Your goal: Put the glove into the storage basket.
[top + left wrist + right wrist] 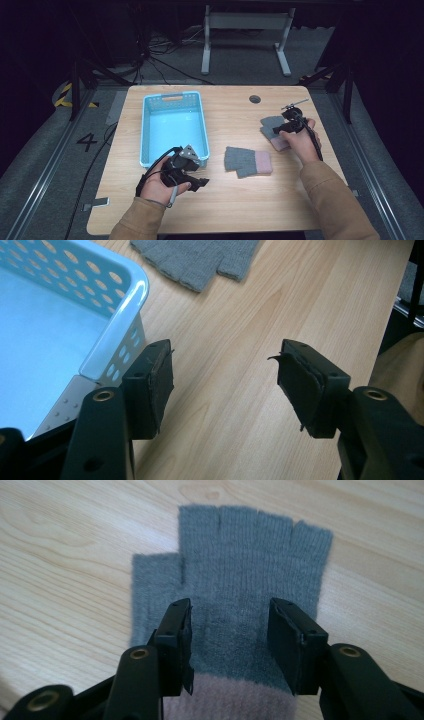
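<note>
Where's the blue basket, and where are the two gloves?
Blue basket (172,95): high view, the far rim by its handle slot.
Middle glove (240,159): high view, its grey knitted part.
Right-side glove (250,555): right gripper view, grey palm below the finger stubs.

On the worktop (235,200) the basket (150,130) sits to my left, one glove (247,161) lies just right of it near the middle, and a second glove (272,126) lies farther right. My left tongs (200,182) hover before the basket's near corner; my right tongs (230,640) straddle the second glove.

Tan sleeves (335,200); black grippers with brass-ringed screws.
</note>
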The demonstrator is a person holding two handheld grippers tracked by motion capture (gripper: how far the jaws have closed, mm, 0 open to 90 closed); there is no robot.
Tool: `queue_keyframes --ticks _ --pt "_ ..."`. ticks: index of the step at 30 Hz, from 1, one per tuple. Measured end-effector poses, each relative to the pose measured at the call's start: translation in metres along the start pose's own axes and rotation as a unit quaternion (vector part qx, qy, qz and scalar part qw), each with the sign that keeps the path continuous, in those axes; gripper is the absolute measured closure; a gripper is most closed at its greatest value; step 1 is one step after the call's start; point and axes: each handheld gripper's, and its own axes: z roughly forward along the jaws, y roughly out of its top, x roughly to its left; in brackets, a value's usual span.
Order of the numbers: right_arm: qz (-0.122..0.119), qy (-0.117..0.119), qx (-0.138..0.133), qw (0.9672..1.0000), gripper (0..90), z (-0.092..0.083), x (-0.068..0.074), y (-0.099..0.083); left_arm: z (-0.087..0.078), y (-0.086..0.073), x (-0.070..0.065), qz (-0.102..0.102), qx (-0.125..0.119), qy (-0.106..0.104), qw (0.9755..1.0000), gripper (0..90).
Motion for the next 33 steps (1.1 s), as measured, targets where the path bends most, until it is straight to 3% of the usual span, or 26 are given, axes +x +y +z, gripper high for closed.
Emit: queue_keyframes --ticks 6,7,14,19,25,33 --pt "0.003 -0.004 0.012 0.9999 58.0 0.008 0.001 -0.001 -0.001 -0.001 0.001 -0.002 0.0 0.002 1.0 39.7" --pt "-0.002 -0.005 0.01 0.9999 65.2 0.009 0.002 -0.001 -0.001 -0.001 0.001 -0.002 0.0 0.0 1.0 39.7" --pt "-0.007 -0.012 0.018 0.9997 84.1 0.007 0.005 -0.002 0.0 -0.001 -0.001 -0.001 -0.001 -0.002 1.0 40.3" --pt "-0.013 -0.016 0.019 0.9996 86.0 0.003 0.006 0.0 0.0 -0.002 -0.001 -0.002 -0.001 -0.001 1.0 40.5" --pt "-0.014 0.009 -0.008 0.9998 85.7 -0.015 0.004 0.0 0.0 -0.002 0.001 -0.013 0.004 -0.013 0.9998 41.2" --pt "-0.054 0.044 -0.041 0.9967 85.5 -0.05 0.013 -0.003 0.0 0.001 -0.003 -0.004 0.0 -0.022 0.9998 45.7"
